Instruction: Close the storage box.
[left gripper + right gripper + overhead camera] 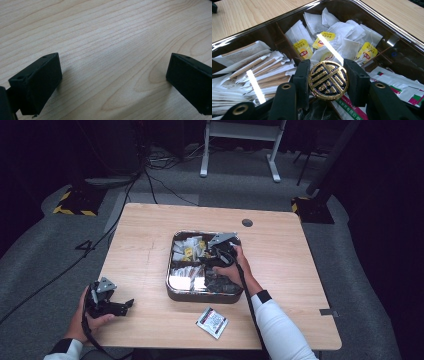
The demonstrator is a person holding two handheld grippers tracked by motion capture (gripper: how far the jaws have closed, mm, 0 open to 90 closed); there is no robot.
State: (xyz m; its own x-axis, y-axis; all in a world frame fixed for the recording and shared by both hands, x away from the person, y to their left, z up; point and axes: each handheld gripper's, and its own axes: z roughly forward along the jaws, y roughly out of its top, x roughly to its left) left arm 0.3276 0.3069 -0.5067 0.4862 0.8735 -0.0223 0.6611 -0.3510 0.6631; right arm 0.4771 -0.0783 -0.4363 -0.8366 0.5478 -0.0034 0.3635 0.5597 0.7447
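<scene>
From above, a wooden counter is seen on grey carpet, bearing a tray. Bare wood is framed by the left gripper's wide fingers. A knob is clamped by the right gripper's fingers above the tray's teabags.

So the round black knob with the gold emblem sits upright on the clear lid, its face turned toward the right gripper view's camera, pinched at both sides between two black pads. It's at the middle of the dark, chrome-rimmed compartment tray, which sits about centre of the tabletop.
</scene>
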